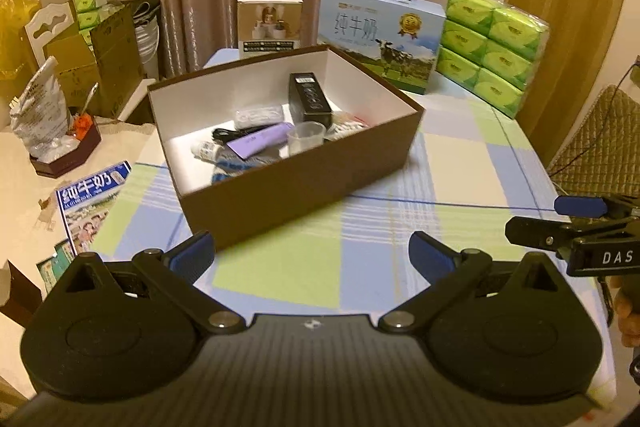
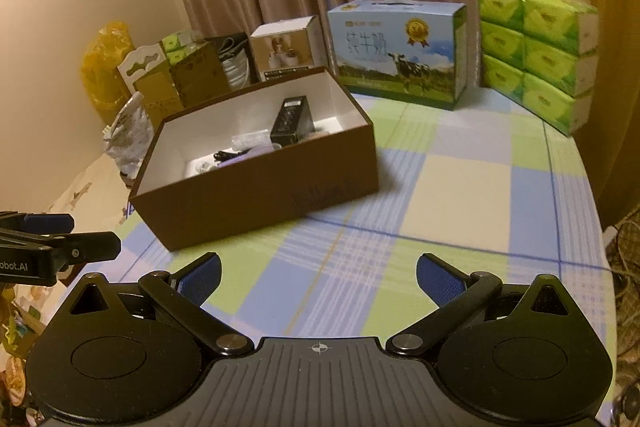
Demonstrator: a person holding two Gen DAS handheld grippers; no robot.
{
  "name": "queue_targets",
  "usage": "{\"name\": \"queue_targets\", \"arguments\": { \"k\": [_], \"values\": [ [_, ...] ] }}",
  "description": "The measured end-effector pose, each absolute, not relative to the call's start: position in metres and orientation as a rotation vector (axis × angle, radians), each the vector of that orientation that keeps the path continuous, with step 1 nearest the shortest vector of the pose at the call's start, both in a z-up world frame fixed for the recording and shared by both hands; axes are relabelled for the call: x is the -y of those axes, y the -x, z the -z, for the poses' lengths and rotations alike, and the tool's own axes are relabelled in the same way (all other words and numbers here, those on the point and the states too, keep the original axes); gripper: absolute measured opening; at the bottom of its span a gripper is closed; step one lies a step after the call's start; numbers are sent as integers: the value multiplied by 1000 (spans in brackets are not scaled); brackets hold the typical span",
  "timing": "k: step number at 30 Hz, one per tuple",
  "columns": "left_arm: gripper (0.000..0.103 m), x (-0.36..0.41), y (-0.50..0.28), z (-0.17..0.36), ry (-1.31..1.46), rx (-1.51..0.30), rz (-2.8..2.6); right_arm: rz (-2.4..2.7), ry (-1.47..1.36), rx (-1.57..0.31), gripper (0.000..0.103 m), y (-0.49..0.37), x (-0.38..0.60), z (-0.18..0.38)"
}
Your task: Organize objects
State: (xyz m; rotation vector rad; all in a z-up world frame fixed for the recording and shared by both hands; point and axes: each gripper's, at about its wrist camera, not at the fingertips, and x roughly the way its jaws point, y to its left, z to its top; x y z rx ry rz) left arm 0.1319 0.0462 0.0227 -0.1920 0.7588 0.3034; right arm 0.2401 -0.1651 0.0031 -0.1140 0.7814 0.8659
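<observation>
A brown open box with a white inside stands on the checked tablecloth; it also shows in the right wrist view. Inside lie a black carton, a purple tube, a clear plastic cup, a black cable, a small white tube and a clear packet. My left gripper is open and empty, just in front of the box. My right gripper is open and empty, in front of the box and to its right; it also shows in the left wrist view.
A blue milk carton case, a small white box and a green tissue pack stand at the table's back. To the left are cardboard boxes, a white bag and a leaflet. A chair stands at the right.
</observation>
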Motion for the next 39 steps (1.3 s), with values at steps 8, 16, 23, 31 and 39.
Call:
{"name": "queue_targets", "arguments": {
  "k": [8,16,23,31,39],
  "values": [
    [102,-15,-114,-20,219,-774,-293,-859,128,-804,101,-220,196,-7],
    [102,13,-97,-8,227,-810,-275,-860,126,-822,101,-201,223,-4],
    [102,30,-83,0,227,-830,-249,-846,143,-841,101,-188,239,3],
    [102,44,-76,6,234,-839,-239,-839,152,-858,101,-180,248,10],
    [102,51,-73,9,228,-844,-240,-844,155,-868,101,-178,249,12]
  ]
}}
